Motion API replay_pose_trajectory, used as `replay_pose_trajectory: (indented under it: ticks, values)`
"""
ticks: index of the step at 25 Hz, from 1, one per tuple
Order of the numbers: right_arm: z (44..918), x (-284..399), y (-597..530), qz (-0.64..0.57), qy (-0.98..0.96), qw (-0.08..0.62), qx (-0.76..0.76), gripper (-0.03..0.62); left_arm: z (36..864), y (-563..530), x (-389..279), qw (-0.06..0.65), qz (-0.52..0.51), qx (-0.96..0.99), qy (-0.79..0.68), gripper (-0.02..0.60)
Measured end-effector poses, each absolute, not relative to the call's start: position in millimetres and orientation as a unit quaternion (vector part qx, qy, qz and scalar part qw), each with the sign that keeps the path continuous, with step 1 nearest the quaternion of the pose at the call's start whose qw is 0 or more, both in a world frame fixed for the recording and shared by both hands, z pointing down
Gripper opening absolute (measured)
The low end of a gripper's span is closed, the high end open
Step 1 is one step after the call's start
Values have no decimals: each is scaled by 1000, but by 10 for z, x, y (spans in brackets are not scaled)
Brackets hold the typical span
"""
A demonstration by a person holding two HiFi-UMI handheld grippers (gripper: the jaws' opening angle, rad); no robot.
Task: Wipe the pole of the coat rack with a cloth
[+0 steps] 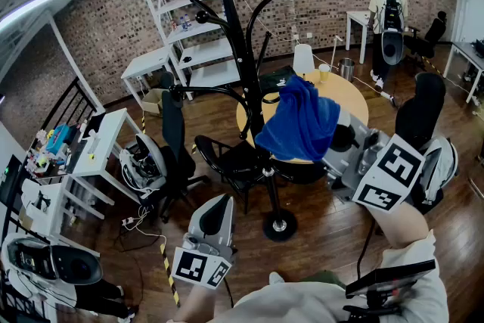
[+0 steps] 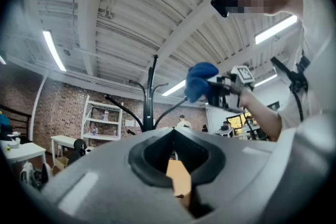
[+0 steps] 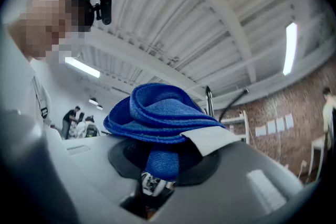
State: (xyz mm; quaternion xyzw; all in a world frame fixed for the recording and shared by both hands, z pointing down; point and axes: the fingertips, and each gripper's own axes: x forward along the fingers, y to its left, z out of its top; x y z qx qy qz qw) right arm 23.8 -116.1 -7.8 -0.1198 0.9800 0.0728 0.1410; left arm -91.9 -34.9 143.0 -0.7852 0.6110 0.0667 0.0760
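Head view: pinching blue cloth point(image 1: 302, 125) in right gripper point(image 1: 338, 137), just right of pole point(image 1: 240, 34). Left gripper point(image 1: 218, 206) pressed together, empty. Wiping seemingly mostly ahead.

Black chair point(image 1: 227, 159) and round table point(image 1: 349, 97) close beside coat rack pole point(image 1: 243, 49)

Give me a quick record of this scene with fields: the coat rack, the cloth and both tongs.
Coat rack pole: black, upright, on a round base
Right tongs: shut on the blue cloth
Cloth position: bunched, raised at the pole's right side in the head view; contact unclear
Left tongs: shut, empty, held low and apart from the pole
Behind the pole: round yellow table
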Motion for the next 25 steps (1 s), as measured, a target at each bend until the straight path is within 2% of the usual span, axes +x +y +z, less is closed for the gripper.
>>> replay_pose_trajectory:
  ticks: [4, 8, 13, 18, 22, 25]
  values:
    - [-972, -79, -1610, 161, 974, 83, -132, 100, 1375, -570, -1151, 78, 72, -784, 612, 3]
    - [-1264, -515, -2205, 189, 972, 0, -140, 100, 1326, -630, -1284, 69, 83, -785, 610, 3]
    - [-798, -724, -2741, 182, 974, -50, -125, 100, 1430, -618, -1307, 39, 84, -793, 603, 3]
    - [-197, -840, -2996, 96, 992, -74, -25, 100, 1582, -750, -1289, 26, 76, -786, 612, 3]
    - [306, -894, -3162, 141, 980, -137, -7, 100, 1671, -839, -1149, 18, 75, -793, 604, 3]
    - [584, -944, -3167, 103, 987, -122, 13, 100, 1729, -868, -1113, 12, 77, -790, 608, 3]
